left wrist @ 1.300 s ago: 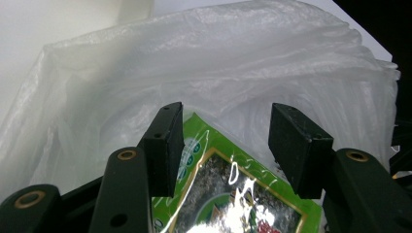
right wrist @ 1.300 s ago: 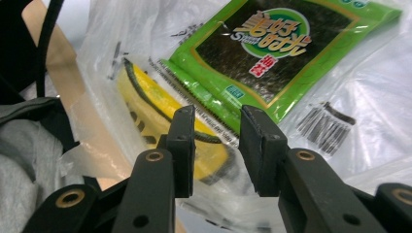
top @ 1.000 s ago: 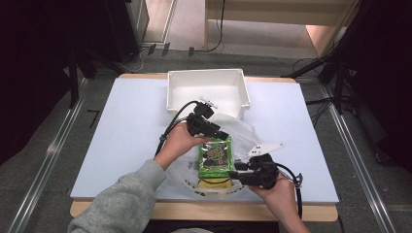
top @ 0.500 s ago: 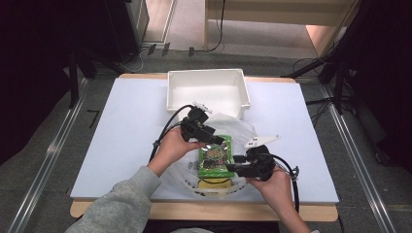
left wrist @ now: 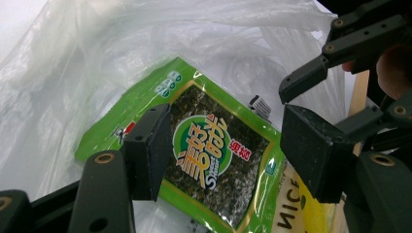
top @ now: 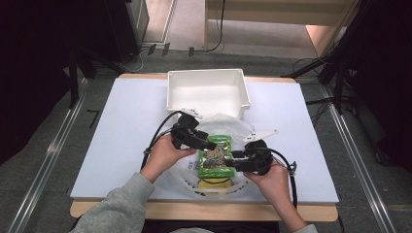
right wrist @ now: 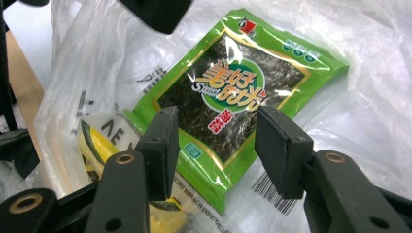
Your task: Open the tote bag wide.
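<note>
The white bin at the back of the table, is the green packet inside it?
No, the green packet lies on the plastic bag in front of the white bin.

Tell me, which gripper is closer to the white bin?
Left. The left gripper sits at the green packet's upper left, just below the white bin. The right gripper is lower, at the packet's right edge, farther from the bin.

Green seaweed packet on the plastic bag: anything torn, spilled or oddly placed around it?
Nothing stands out. The green seaweed packet lies flat and sealed on the crumpled white plastic bag, slightly askew to the table edge. The left gripper and right gripper are open, their jaws just opening, clamping nothing.
</note>
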A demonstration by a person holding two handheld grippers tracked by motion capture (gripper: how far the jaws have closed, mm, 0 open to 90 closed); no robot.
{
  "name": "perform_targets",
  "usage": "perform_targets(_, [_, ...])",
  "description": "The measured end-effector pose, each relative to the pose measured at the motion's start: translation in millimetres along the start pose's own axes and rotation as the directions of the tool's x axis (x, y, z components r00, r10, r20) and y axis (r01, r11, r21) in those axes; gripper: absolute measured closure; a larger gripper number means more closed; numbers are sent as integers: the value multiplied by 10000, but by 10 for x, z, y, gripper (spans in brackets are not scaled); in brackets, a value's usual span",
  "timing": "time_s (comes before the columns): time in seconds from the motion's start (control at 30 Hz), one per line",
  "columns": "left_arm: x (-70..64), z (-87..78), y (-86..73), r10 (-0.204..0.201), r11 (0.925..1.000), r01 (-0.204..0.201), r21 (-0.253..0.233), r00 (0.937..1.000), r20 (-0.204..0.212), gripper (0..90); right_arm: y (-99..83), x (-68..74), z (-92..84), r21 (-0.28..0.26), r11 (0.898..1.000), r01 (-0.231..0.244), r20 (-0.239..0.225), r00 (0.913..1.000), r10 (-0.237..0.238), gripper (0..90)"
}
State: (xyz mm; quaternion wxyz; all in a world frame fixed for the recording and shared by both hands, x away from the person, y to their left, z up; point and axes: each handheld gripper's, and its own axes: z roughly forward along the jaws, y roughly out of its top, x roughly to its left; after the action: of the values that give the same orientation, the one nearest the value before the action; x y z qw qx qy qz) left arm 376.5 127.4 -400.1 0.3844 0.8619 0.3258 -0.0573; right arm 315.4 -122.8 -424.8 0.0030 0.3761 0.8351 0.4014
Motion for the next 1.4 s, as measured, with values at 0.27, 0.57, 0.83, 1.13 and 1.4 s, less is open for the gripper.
perform_targets(0.27, [-4, -75, -129, -188, 9998, 188, -21, 9998, 27, 365, 58, -24, 35, 18, 10000, -53, 124, 9999, 53, 544])
perform_targets(0.57, [-60, -128, -275, -275, 9996, 276, -48, 9993, 266, 365, 145, -42, 112, -11, 10000, -59, 201, 9998, 59, 560])
perform_targets(0.83, [-106, -188, -407, -363, 9991, 368, -197, 9990, 248, 372, 173, -34, 188, -24, 9999, -134, 198, 9997, 134, 566])
perform_targets(1.13, [-88, -171, -569, -274, 9995, 279, -167, 9992, 298, 444, 127, -71, 172, -270, 9995, -149, 153, 9998, 153, 547])
perform_targets(1.4, [-97, -151, -594, -195, 9992, 195, -341, 9998, -13, 619, 111, -77, 175, -205, 9997, -152, 243, 9996, 157, 544])
